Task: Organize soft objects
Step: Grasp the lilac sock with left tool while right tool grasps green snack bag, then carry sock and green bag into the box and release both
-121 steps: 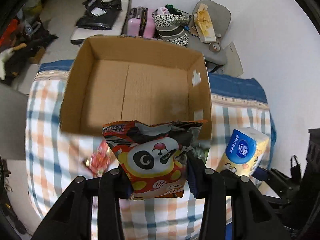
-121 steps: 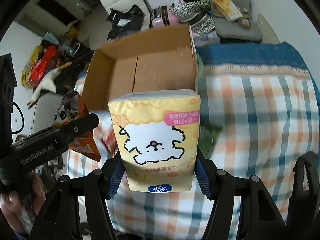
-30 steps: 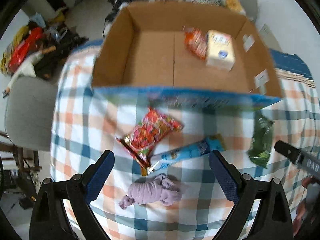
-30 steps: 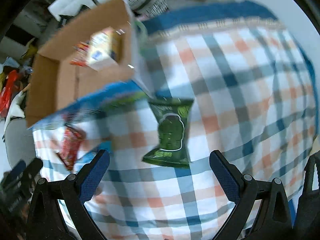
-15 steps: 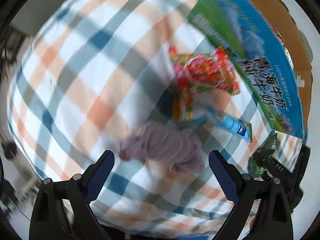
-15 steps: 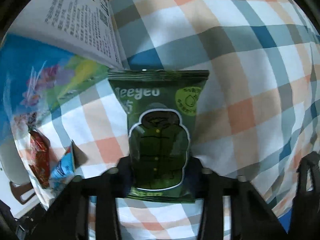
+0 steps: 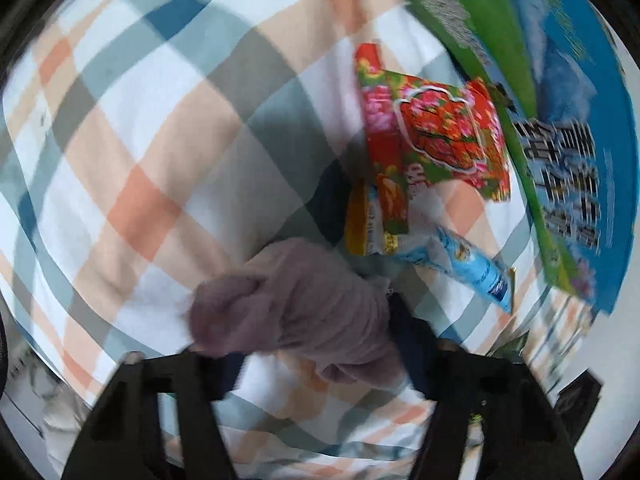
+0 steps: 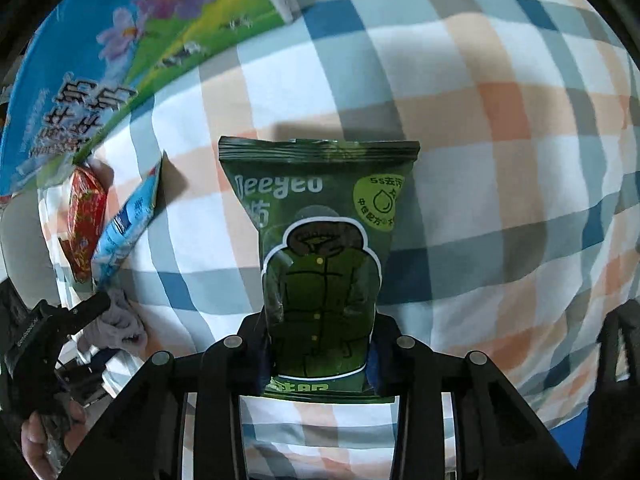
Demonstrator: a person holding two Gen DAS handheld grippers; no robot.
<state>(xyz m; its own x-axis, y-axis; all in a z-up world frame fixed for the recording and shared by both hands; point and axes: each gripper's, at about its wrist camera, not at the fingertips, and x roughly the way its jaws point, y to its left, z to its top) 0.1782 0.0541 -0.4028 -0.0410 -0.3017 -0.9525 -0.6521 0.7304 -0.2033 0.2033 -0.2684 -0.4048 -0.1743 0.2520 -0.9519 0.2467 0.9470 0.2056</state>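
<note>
My left gripper is shut on a crumpled mauve cloth lying on the checked bedcover. My right gripper is shut on a dark green wipes packet with a jacket drawing, which stands up from the jaws. A red flowered snack packet and a light blue packet lie just beyond the cloth. Both also show in the right wrist view, the red one and the blue one. The left gripper and the cloth appear at the lower left there.
The blue and green printed side of the cardboard box rises at the right of the left wrist view and at the upper left of the right wrist view. The checked cover spreads to the right.
My left gripper has come down and closed on the mauve cloth. My right gripper has closed on the green packet, which now sits higher against the cover.
</note>
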